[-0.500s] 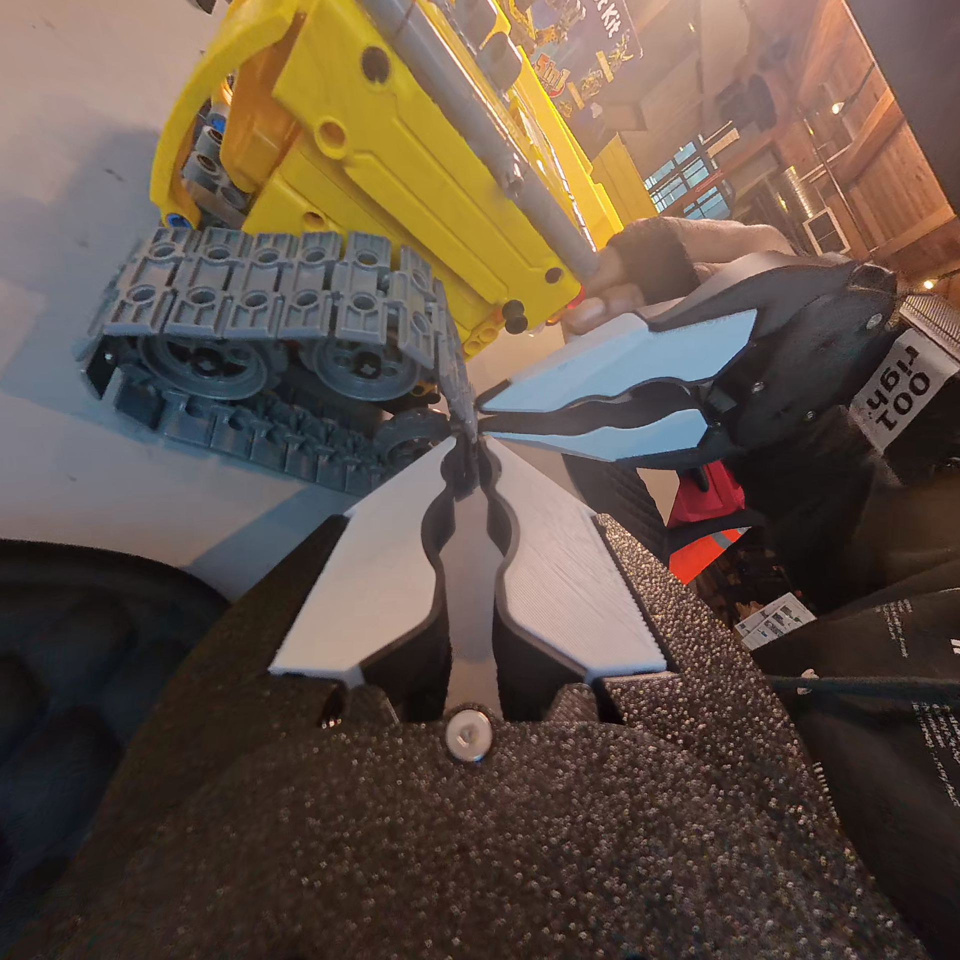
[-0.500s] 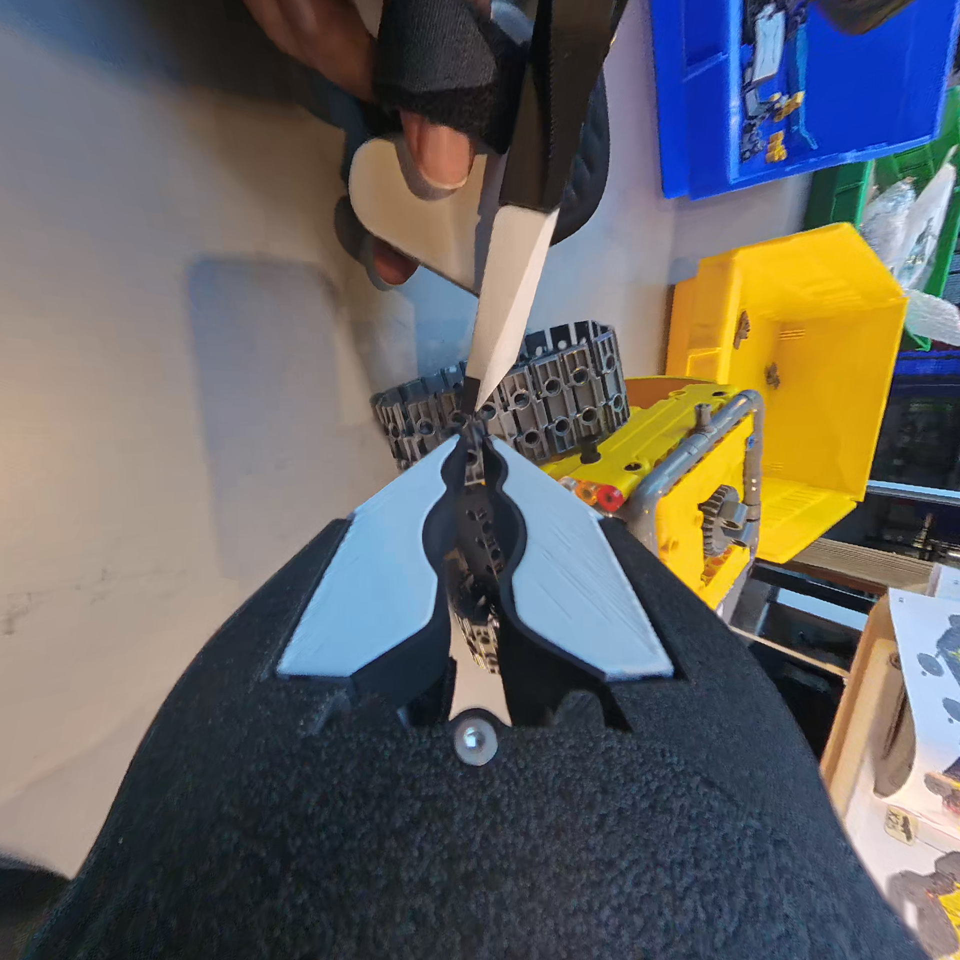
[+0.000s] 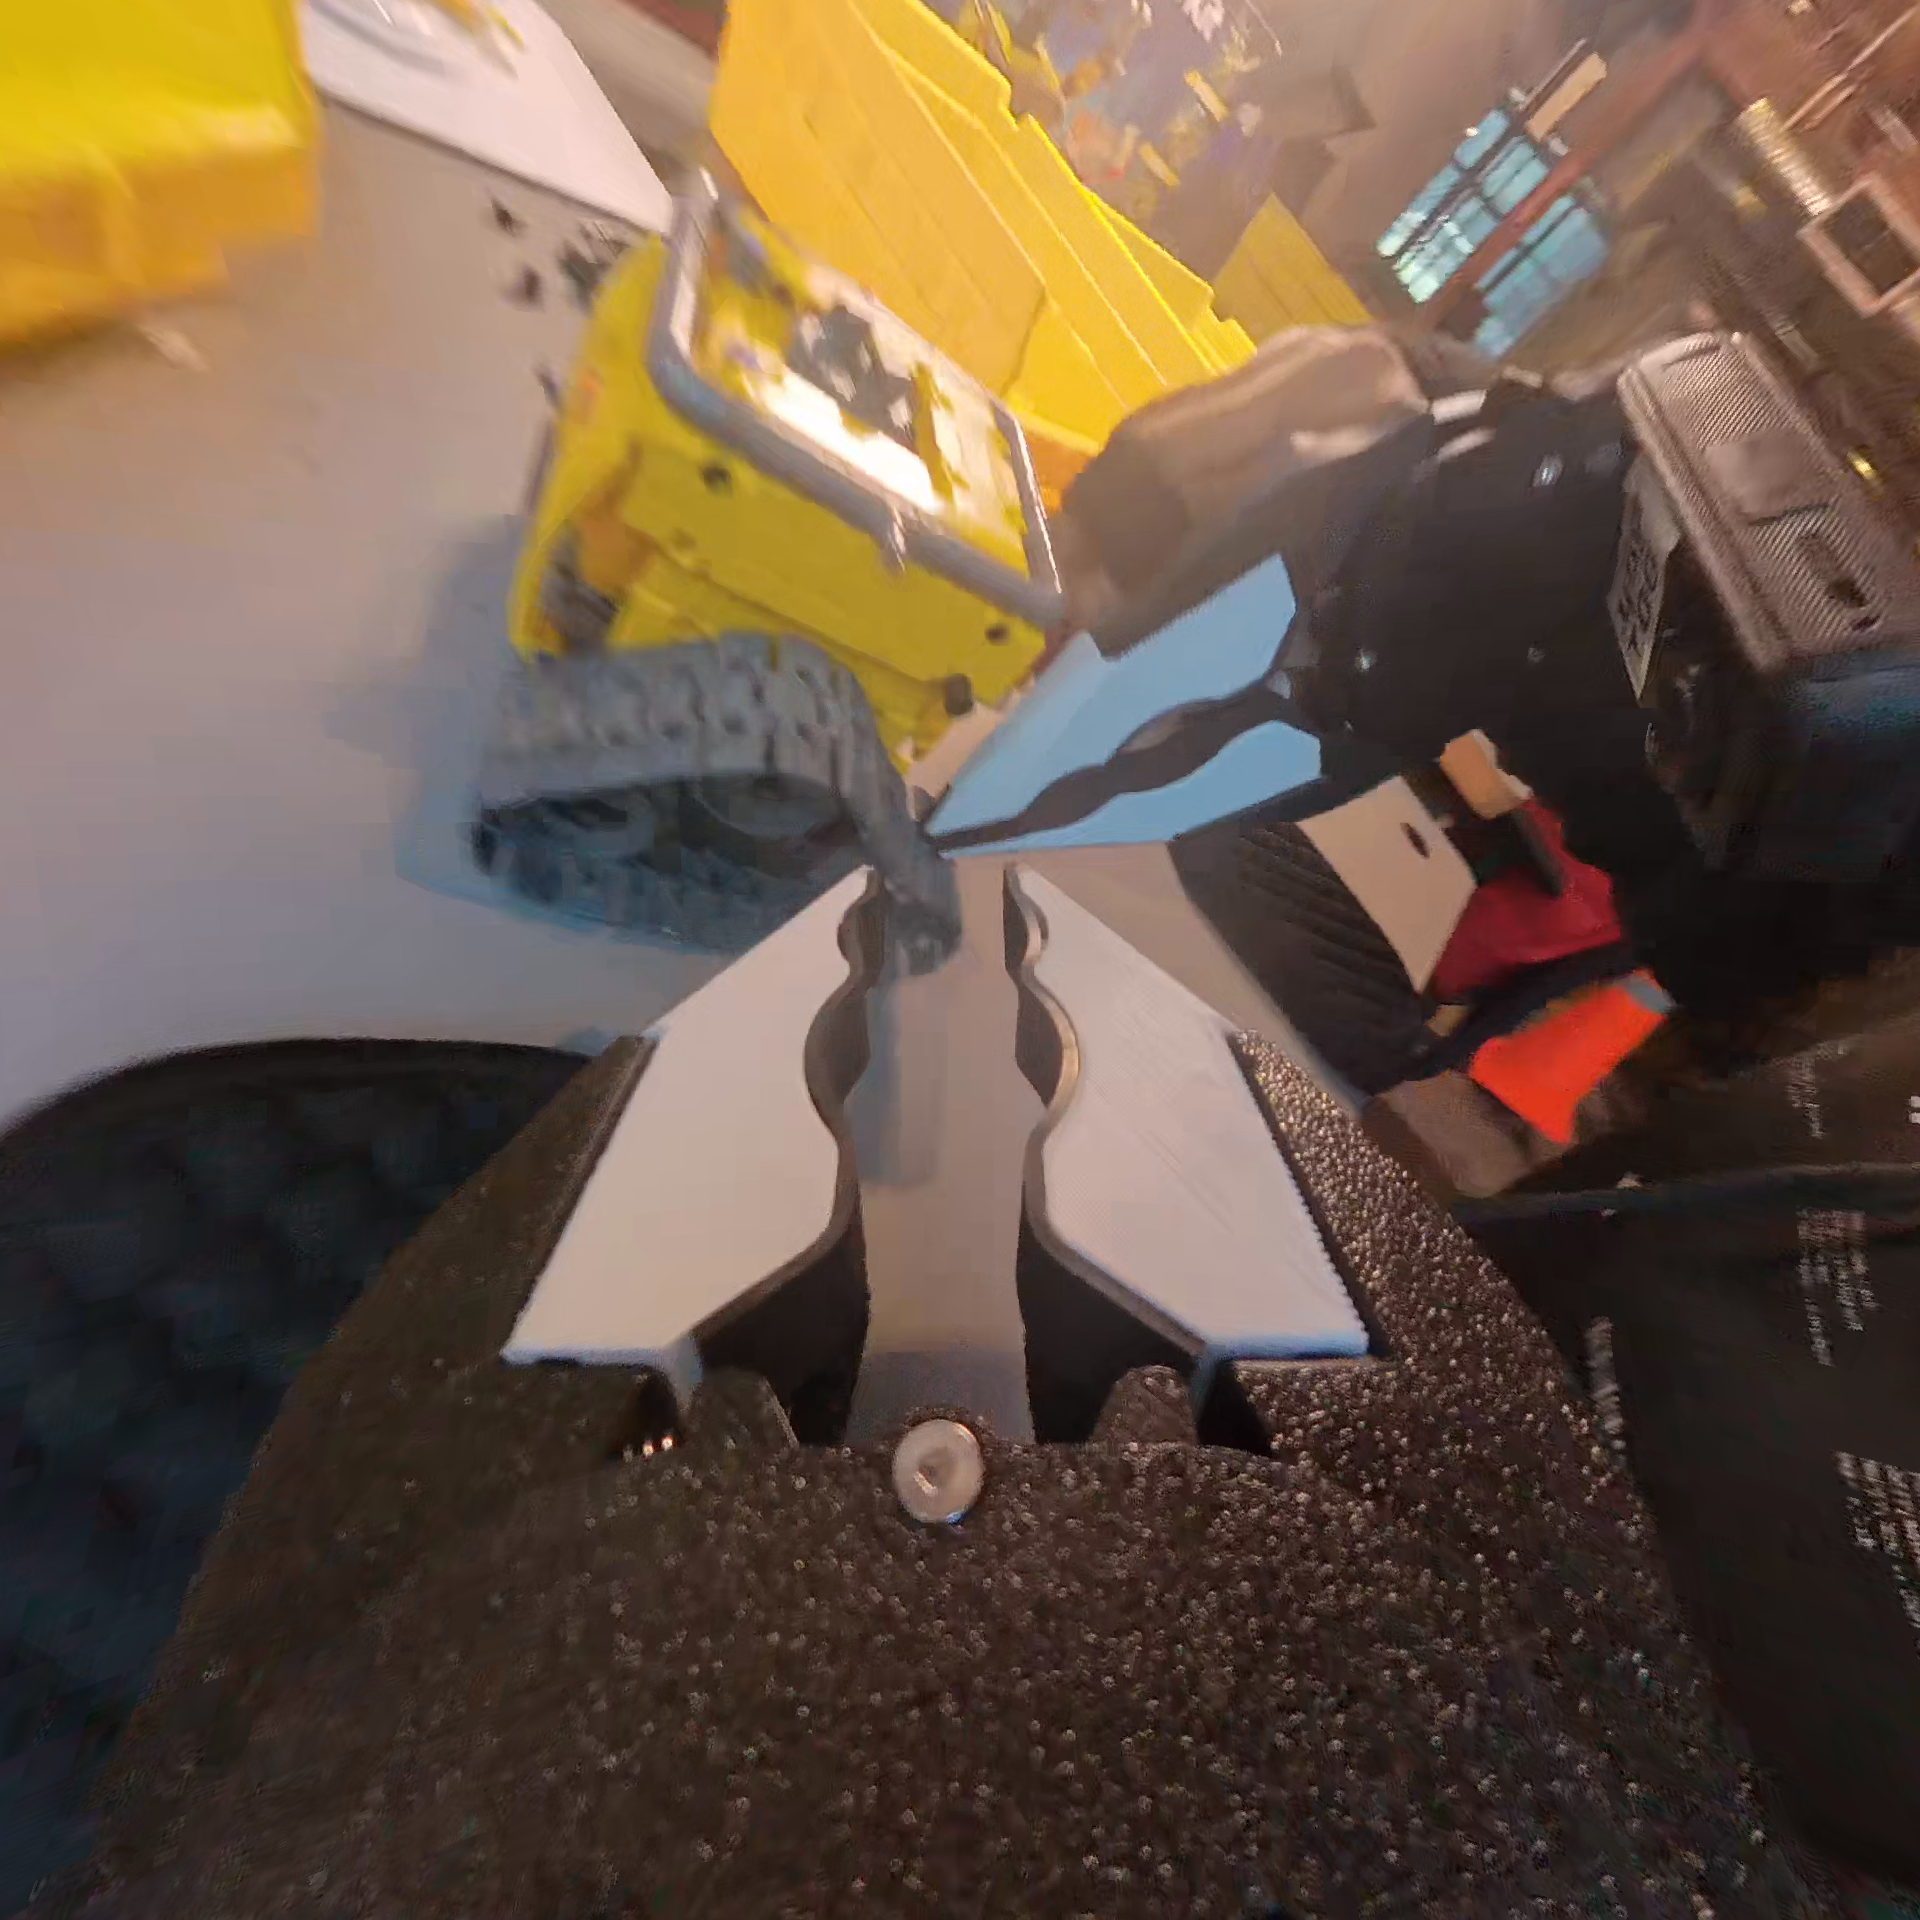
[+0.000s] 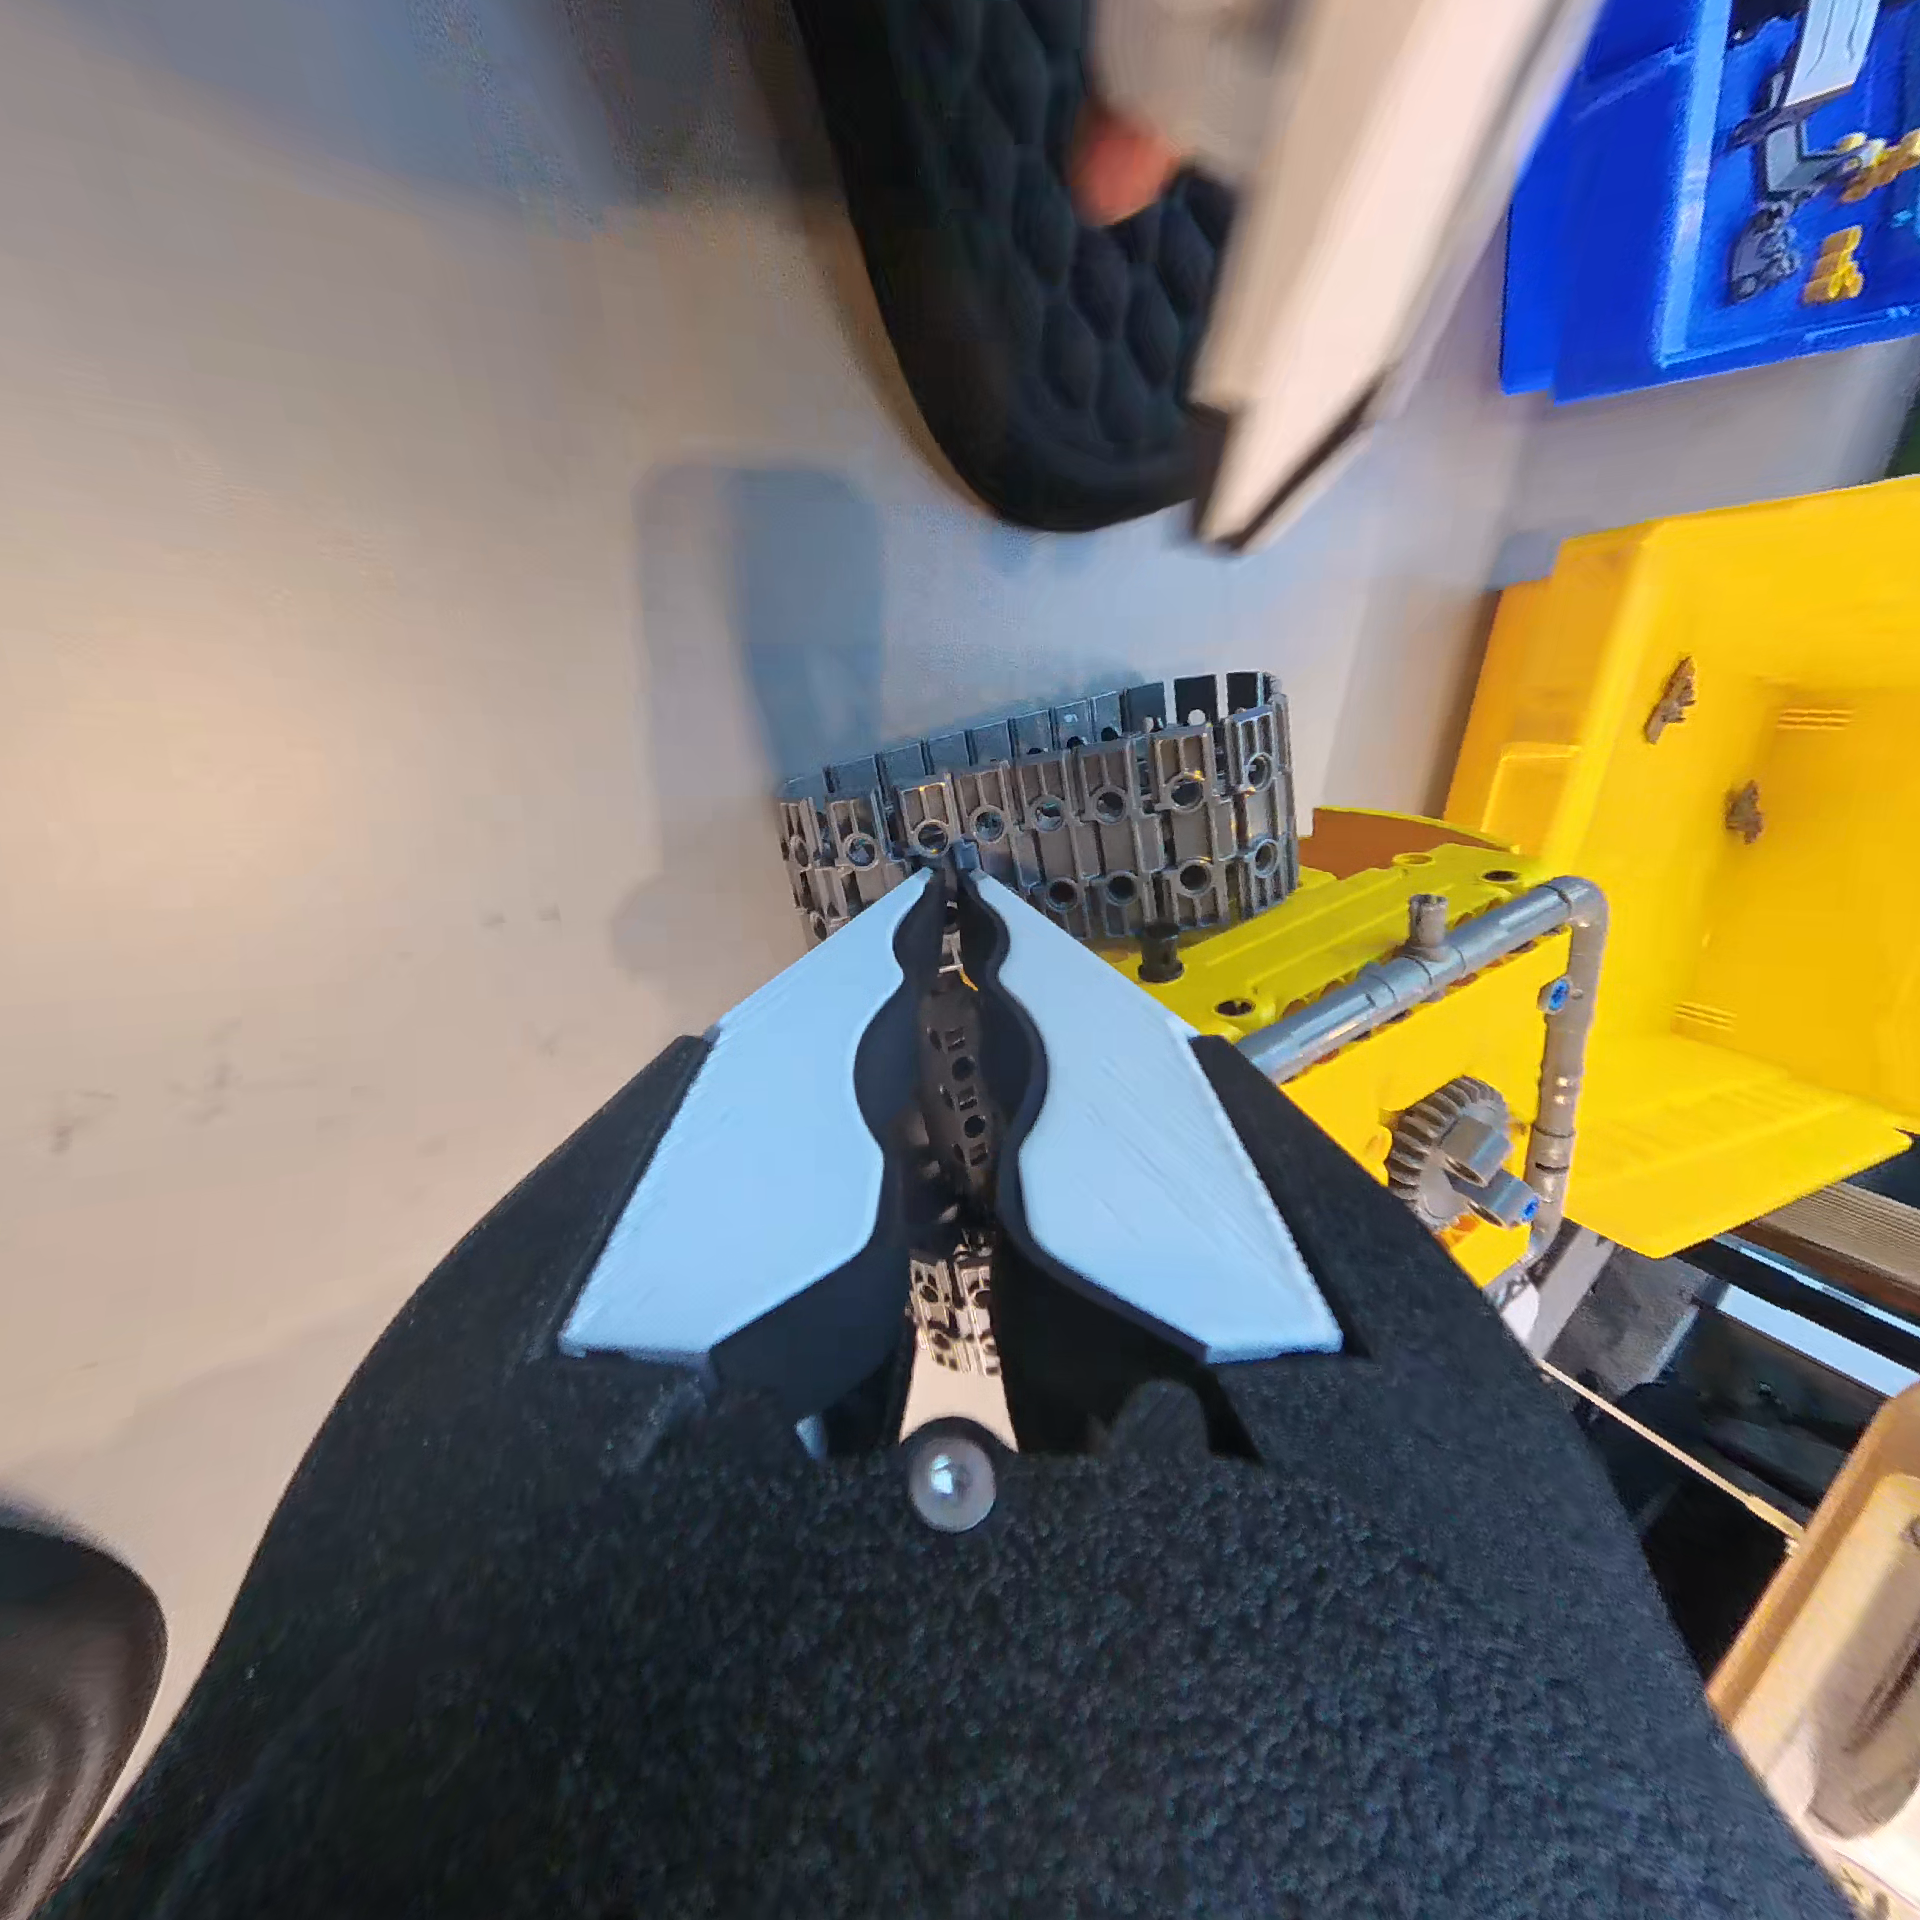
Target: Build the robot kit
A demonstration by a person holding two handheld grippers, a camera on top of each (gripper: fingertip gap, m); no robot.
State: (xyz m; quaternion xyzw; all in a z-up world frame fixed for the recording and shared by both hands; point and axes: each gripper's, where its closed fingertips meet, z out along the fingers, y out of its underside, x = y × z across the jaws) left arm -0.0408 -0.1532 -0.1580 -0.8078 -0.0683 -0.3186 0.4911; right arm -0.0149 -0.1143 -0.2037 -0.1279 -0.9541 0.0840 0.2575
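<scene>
A yellow toy brick vehicle (image 4: 1351, 956) lies on the pale table, with a grey link track (image 4: 1091, 821) looped at its side. My right gripper (image 4: 951, 873) is shut on a strand of the track links, which runs back between its fingers. It also shows in the left wrist view (image 3: 940, 844), pinching the track end (image 3: 914, 904). My left gripper (image 3: 940, 883) is open and empty, with the track end just ahead of its jaws. In the right wrist view the left gripper (image 4: 1309, 343) is blurred and stands apart from the track, above it.
A yellow bin (image 4: 1683, 831) stands behind the vehicle and a blue bin (image 4: 1714, 177) with small parts lies farther off. A black quilted pad (image 4: 1039, 312) lies on the table. More yellow bins (image 3: 935, 208) and a red and orange item (image 3: 1538, 987) show in the left wrist view. One gripper's finger ends stand about 7 cm off the other's.
My left gripper has opened, let go of the track end and drawn back from it. My right gripper stays shut on the track. The vehicle looks farther from the left camera.
</scene>
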